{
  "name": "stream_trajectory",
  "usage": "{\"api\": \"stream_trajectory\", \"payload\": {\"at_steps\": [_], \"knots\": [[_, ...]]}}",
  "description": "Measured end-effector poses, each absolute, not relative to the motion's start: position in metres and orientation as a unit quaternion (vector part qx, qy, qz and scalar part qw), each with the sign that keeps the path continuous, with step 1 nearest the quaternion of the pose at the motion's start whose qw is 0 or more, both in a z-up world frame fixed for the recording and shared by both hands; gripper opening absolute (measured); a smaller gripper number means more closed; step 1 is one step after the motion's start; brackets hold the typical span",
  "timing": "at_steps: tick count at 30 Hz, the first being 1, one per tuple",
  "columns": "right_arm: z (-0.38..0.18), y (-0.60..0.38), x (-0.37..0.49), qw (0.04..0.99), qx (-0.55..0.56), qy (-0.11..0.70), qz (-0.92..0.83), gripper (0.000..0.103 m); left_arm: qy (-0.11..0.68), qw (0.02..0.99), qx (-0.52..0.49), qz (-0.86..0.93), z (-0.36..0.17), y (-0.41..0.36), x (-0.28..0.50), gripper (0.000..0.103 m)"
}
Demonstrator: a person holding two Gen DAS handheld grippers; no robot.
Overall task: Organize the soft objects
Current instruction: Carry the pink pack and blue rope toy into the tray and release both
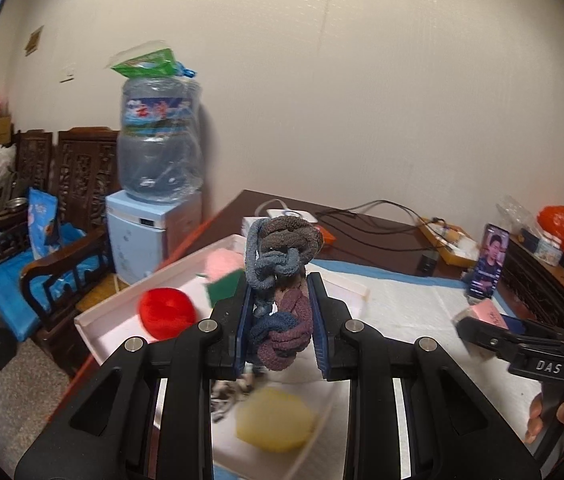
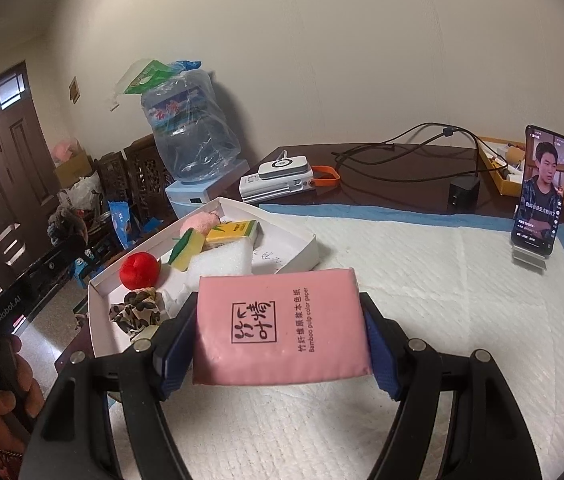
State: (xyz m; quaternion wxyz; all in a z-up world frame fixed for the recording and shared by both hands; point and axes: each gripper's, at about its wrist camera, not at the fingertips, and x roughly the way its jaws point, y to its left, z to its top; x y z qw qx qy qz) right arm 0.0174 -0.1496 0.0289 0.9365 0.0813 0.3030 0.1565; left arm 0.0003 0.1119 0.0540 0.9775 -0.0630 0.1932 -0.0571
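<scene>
Pink "Bamboo pulp color paper" pack (image 2: 282,330) pinched by right hand-held gripper (image 2: 282,344); left (image 1: 280,320) pinching hair ties (image 1: 280,288).

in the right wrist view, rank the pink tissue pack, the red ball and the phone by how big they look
1. Pink tissue pack, though it is nearest the camera, which inflates it.
2. Phone.
3. Red ball, smallest.

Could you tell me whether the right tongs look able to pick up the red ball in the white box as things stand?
Probably not: the right tongs are shut on the pink tissue pack, though the red ball lies uncovered.
</scene>
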Motion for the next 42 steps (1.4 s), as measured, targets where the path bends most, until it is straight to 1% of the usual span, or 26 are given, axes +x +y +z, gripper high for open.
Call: {"api": "stream_trajectory", "payload": {"at_steps": [8,19,25,32,35,36,37,38,39,40,41,42], "knots": [[0.023,-0.130,0.034,0.923,0.075,0.330,0.181,0.074,0.210,0.975,-0.065,-0.021,0.043,0.136,0.008,0.026],[0.030,-0.087,0.070,0.912,0.066,0.345,0.213,0.074,0.241,0.967,-0.070,-0.037,0.024,0.140,0.029,0.026],[0.017,-0.056,0.110,0.895,0.099,0.371,0.225,0.074,0.272,0.958,-0.079,-0.039,0.015,0.145,0.064,0.026],[0.008,-0.038,0.128,0.889,0.109,0.383,0.225,0.075,0.282,0.955,-0.085,-0.032,0.004,0.155,0.074,0.027],[0.005,-0.035,0.132,0.889,0.113,0.384,0.221,0.075,0.288,0.952,-0.094,-0.035,-0.001,0.158,0.078,0.031],[0.004,-0.035,0.134,0.889,0.116,0.384,0.221,0.075,0.290,0.951,-0.096,-0.036,-0.002,0.158,0.079,0.036],[0.003,-0.035,0.135,0.888,0.120,0.385,0.221,0.075,0.291,0.951,-0.097,-0.037,-0.003,0.157,0.079,0.046],[0.002,-0.035,0.137,0.887,0.123,0.385,0.221,0.079,0.291,0.951,-0.097,-0.038,-0.003,0.156,0.079,0.055],[0.002,-0.036,0.137,0.888,0.126,0.384,0.221,0.083,0.288,0.952,-0.095,-0.036,-0.002,0.155,0.078,0.078],[0.001,-0.037,0.137,0.888,0.130,0.381,0.221,0.087,0.282,0.955,-0.092,-0.030,-0.001,0.154,0.077,0.097],[0.001,-0.038,0.137,0.888,0.135,0.379,0.222,0.095,0.273,0.957,-0.092,-0.021,0.001,0.154,0.075,0.103],[0.001,-0.041,0.135,0.889,0.140,0.375,0.223,0.102,0.266,0.959,-0.094,-0.014,0.003,0.155,0.073,0.103]]}}
